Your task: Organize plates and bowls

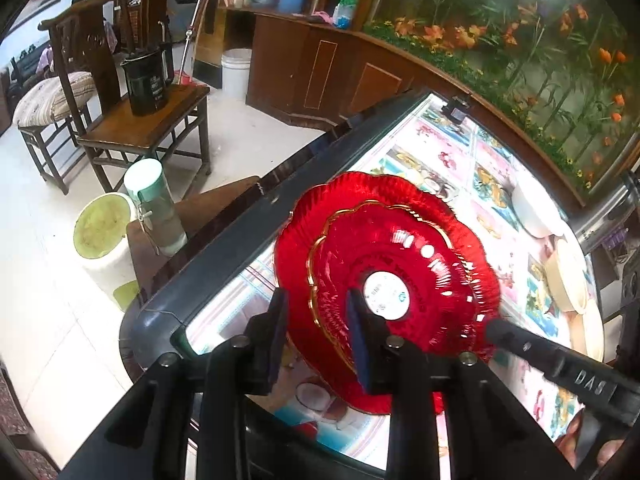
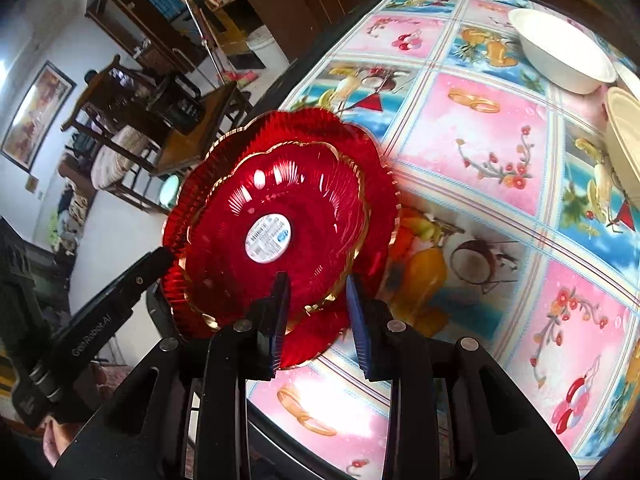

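Note:
Two red scalloped glass plates with gold rims lie stacked on the table, the smaller plate (image 1: 384, 260) inside the larger plate (image 1: 476, 240). A white round label sits at the smaller plate's middle. My left gripper (image 1: 318, 334) is open, its jaws standing on either side of the stack's left rim. My right gripper (image 2: 318, 318) is open too, its jaws astride the stack's right rim (image 2: 320, 300). The stack shows in the right wrist view as smaller plate (image 2: 280, 216) and larger plate (image 2: 372, 160). Each gripper's body shows at the edge of the other's view.
The table (image 2: 480, 128) has a bright fruit-and-flower patterned cloth. A white bowl (image 2: 560, 48) and cream bowls (image 2: 624, 136) stand at its far side. Beside the table are a green-lidded flask (image 1: 154, 208), a white bucket (image 1: 100, 236) and wooden chairs (image 1: 152, 120).

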A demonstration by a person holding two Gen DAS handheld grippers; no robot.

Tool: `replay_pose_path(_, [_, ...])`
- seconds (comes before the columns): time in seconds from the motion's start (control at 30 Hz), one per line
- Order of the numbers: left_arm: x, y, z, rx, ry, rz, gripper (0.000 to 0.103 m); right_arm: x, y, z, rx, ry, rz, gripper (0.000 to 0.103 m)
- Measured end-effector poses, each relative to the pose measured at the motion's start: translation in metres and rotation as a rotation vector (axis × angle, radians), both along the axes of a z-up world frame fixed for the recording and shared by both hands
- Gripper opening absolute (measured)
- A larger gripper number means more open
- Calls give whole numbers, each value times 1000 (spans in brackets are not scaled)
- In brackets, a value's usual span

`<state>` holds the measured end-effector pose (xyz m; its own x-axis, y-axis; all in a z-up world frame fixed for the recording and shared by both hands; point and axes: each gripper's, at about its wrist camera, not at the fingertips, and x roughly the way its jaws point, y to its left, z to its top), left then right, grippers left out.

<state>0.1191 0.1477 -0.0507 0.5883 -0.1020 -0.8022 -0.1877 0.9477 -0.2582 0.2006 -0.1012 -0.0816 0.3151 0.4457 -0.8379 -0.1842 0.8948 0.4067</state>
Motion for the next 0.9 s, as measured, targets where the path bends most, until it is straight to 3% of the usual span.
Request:
replay_pose_path(0.13, [-6,-17,11,-15,-38,-33,32,-7,-27,8,57,-56,-56,29])
replay_pose_path(0.23, [-15,-38,25,23,-102,-81,51,-14,-46,9,83,-81,-93,29])
replay_pose_path(0.3, [-21,-60,33,44,-142,-134,72,-19,-59,5,95,-88,-115,29])
replay_pose_path(0.37, [-24,-80,36,59,-160,-186,78,-24,-73,0,102,-91,-137,29])
replay_pose_path(0.53, [-25,-144,24,71,-125,-357,79,-39,-114,-13,120,-76,-189,29])
replay_pose_path(0.7, [-26,-204,-2,59,-20,-508,79,-65,-173,-11,134,-144,-267,29])
replay_pose_path(0.8, [-26,-229,-10,65,13,-556,79,-83,-211,-11,156,-181,-328,38])
replay_pose_path(0.9, [-25,-253,-12,54,42,-598,79,-99,-252,-8,179,-215,-399,38])
